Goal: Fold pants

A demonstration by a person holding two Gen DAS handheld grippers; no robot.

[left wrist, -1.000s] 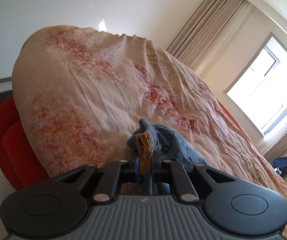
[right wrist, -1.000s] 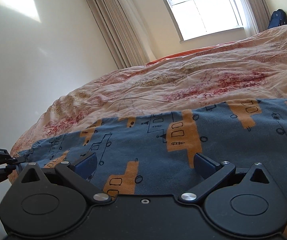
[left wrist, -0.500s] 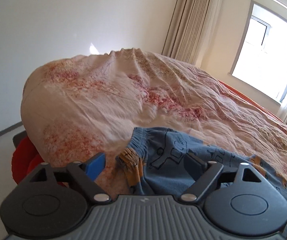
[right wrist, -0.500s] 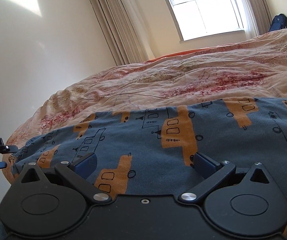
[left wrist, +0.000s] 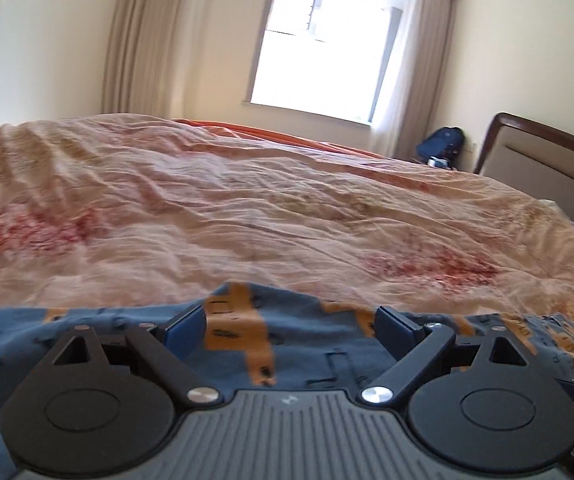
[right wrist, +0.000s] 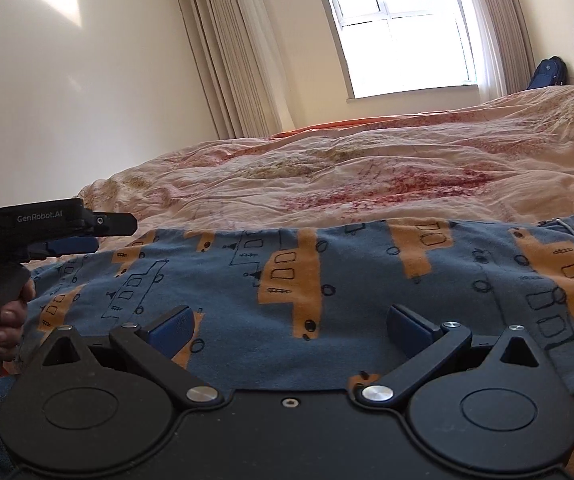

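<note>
Blue pants (right wrist: 367, 280) printed with orange trains lie flat across the near edge of the bed. In the right wrist view my right gripper (right wrist: 291, 326) hovers open just above the cloth, nothing between its blue pads. My left gripper (left wrist: 291, 324) is open too, low over the pants (left wrist: 243, 336) near their far edge, holding nothing. From the right wrist view the left gripper (right wrist: 87, 236) shows side-on at the left, over the pants' left end, with a hand (right wrist: 7, 312) on its grip.
A wrinkled floral bedspread (left wrist: 247, 208) covers the bed beyond the pants. A dark headboard (left wrist: 547, 160) stands at the right. A blue backpack (left wrist: 443, 146) sits on the floor under the window (left wrist: 327, 44). Curtains hang beside it.
My left gripper let go of the pants' end, opened, and swung round from facing the bed's left corner to facing the window. The pants now lie spread flat. The right gripper barely moved.
</note>
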